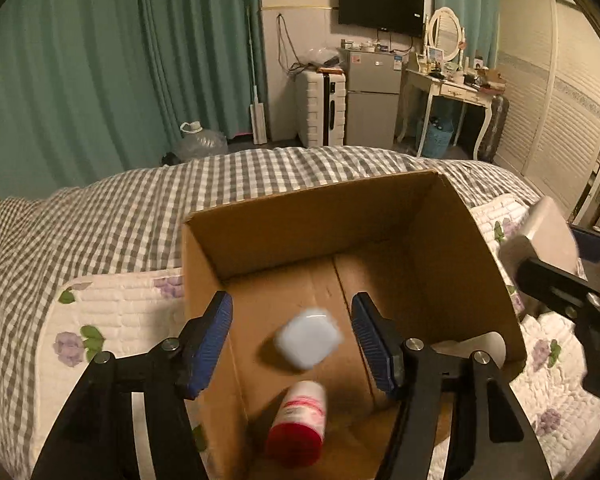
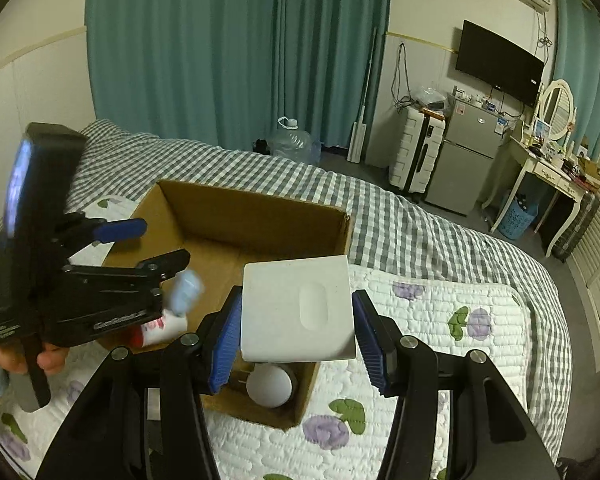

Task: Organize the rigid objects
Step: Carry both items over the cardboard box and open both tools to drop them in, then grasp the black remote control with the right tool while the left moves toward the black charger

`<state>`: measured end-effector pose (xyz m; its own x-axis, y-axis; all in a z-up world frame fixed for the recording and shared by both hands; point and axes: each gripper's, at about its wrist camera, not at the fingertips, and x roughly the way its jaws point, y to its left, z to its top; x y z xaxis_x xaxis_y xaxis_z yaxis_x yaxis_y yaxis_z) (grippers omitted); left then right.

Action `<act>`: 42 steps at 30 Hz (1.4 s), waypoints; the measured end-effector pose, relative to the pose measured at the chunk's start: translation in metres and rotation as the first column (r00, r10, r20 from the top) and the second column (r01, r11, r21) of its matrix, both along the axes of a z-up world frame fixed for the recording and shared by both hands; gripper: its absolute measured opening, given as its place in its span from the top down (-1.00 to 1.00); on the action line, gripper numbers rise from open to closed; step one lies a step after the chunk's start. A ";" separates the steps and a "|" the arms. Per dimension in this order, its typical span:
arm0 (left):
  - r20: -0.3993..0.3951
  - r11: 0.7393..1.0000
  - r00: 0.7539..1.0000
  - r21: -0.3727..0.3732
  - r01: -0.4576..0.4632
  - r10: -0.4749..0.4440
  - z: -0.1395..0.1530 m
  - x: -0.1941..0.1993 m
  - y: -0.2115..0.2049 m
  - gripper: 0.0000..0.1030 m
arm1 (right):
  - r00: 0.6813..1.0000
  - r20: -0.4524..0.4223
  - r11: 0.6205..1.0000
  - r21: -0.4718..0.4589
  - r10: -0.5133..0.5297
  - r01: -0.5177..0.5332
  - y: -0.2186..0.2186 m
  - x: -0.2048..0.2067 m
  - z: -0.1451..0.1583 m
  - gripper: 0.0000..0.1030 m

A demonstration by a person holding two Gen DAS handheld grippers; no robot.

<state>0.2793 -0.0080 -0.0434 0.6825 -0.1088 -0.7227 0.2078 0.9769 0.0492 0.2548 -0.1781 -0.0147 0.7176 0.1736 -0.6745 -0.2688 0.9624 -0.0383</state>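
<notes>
Now, going from left to right across the bed (image 1: pixel 100 216), the left gripper (image 1: pixel 292 344) hangs over the near part of the open cardboard box (image 1: pixel 308 220). Its jaws stand apart and press on nothing. Between and below them a small pale blue case (image 1: pixel 309 338) shows blurred, apparently dropping free toward the box floor, just beyond a red-capped bottle (image 1: pixel 300 420) lying at the near wall. A white ball (image 2: pixel 269 386) sits in the box's near right corner.

To the right, the right gripper (image 2: pixel 296 332) has its jaws closed on a flat white square box (image 2: pixel 296 304), one pad on each side edge, holding it roughly level above the near right corner of the cardboard box, over the ball.

That white square box looks to be next. To place it well, I would carry it toward the bare floor at the far side, clear of the ball and bottle, lower it inside the walls, and only then ease the jaws apart so it lands flat instead of tipping.
</notes>
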 end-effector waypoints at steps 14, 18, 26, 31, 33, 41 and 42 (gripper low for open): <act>0.030 0.998 0.999 -0.047 -0.034 0.035 0.017 -0.026 0.055 -0.33 | 0.998 -0.056 1.000 -0.020 -0.020 0.018 0.047 0.033 -0.019 -0.02; 0.054 0.999 0.998 -0.017 -0.037 0.038 0.014 -0.027 0.056 -0.37 | 0.995 -0.085 0.999 -0.022 -0.042 0.041 0.056 0.047 -0.035 -0.03; 0.079 0.995 0.993 -0.048 -0.087 0.091 0.023 -0.031 0.067 -0.37 | 0.995 -0.023 0.995 -0.012 -0.098 0.097 0.057 0.041 -0.023 -0.68; 0.095 0.994 0.990 -0.047 -0.099 0.103 0.041 -0.053 0.064 -0.37 | 0.996 0.006 0.995 -0.050 -0.091 0.091 0.056 0.019 0.005 -0.68; 0.089 0.993 0.991 -0.066 -0.094 0.099 0.049 -0.066 0.063 -0.37 | 0.996 0.015 0.995 -0.057 -0.085 0.086 0.053 0.002 0.018 -0.73; 0.125 0.987 0.980 -0.059 -0.148 0.154 0.078 -0.127 0.061 -0.37 | 0.995 0.054 0.995 -0.053 -0.078 0.081 0.028 -0.075 0.060 -0.87; 0.124 0.987 0.979 -0.052 -0.154 0.160 0.079 -0.132 0.060 -0.37 | 0.996 0.058 0.996 -0.055 -0.070 0.073 0.025 -0.085 0.063 -0.88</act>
